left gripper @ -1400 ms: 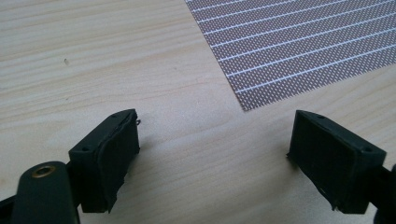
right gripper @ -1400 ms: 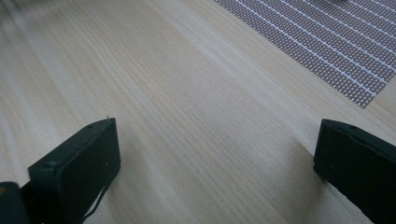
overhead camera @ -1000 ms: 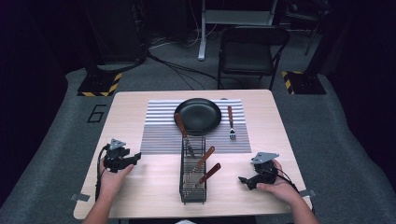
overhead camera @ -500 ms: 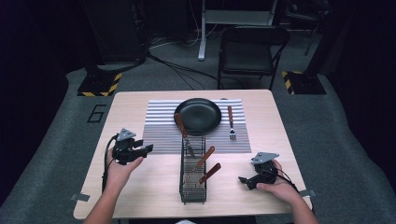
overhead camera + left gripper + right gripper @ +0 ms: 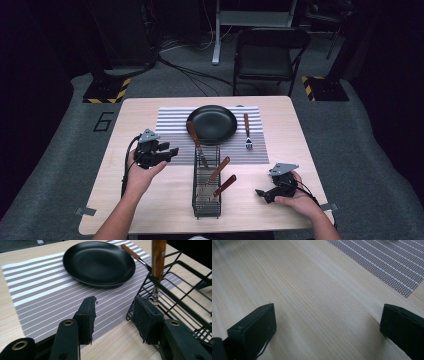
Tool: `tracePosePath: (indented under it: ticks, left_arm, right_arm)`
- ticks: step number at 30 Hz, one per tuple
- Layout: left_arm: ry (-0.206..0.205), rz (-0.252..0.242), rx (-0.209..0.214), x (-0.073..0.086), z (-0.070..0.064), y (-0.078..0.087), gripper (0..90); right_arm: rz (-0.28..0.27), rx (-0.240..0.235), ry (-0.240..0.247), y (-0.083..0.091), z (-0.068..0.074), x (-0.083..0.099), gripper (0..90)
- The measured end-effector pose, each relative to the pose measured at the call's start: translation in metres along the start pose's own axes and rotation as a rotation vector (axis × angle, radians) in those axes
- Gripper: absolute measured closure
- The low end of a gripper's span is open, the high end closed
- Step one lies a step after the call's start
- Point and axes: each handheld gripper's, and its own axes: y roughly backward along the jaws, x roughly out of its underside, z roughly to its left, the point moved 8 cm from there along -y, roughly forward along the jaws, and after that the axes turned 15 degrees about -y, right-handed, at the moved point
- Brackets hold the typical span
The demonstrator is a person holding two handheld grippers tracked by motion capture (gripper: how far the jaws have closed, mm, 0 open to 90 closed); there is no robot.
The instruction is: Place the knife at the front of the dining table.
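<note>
On the left half of the wooden table (image 5: 150, 200), the left gripper (image 5: 167, 152) is held in a hand at the left edge of the striped placemat (image 5: 172, 125), pointing toward the basket. Its jaws stand apart with nothing between them; in the left gripper view they frame the mat's near corner and the basket's corner.

Centre, far side: black round plate (image 5: 211, 124) lying on the placemat.

Centre, near side: black wire basket (image 5: 206, 187), long and narrow, its far end overlapping the placemat's near edge. Contents: three wooden-handled utensils. One brown handle (image 5: 193, 133) leans out over the far end toward the plate; two more handles (image 5: 220, 168) rise slanting to the right from the basket's middle. Their working ends are too small to tell apart.

Right of the plate: wooden-handled fork (image 5: 247, 131) flat on the placemat, tines toward the person.

Right, near edge: right gripper (image 5: 262, 192) held low over bare wood, well apart from the basket, jaws spread wide and empty.
</note>
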Motion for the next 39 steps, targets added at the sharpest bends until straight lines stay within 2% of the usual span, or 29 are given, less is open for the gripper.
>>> tracePosePath:
  ticks: [9,22,28,31,34,39]
  left_arm:
    - [-0.009,-0.014,0.032,-0.017,-0.009,-0.006,50.6]
    - [-0.026,-0.03,0.069,-0.034,-0.02,-0.017,49.3]
    - [-0.033,-0.054,0.086,-0.04,-0.026,-0.02,48.7]
    - [-0.038,-0.054,0.1,-0.041,-0.027,-0.025,49.6]
    - [-0.021,-0.058,0.117,-0.042,-0.027,-0.031,51.3]
    - [-0.021,-0.068,0.125,-0.046,-0.03,-0.04,56.1]
  right_arm:
    - [0.0,0.0,0.0,0.0,0.0,0.0,0.0]
    - [0.0,0.0,0.0,0.0,0.0,0.0,0.0]
    - [0.0,0.0,0.001,0.0,0.0,0.0,0.0]
    - [0.0,-0.001,-0.002,0.0,0.0,0.0,0.0]
    - [0.0,-0.001,0.001,0.0,0.0,0.0,0.0]
    - [0.0,-0.001,0.001,0.0,0.0,0.0,0.0]
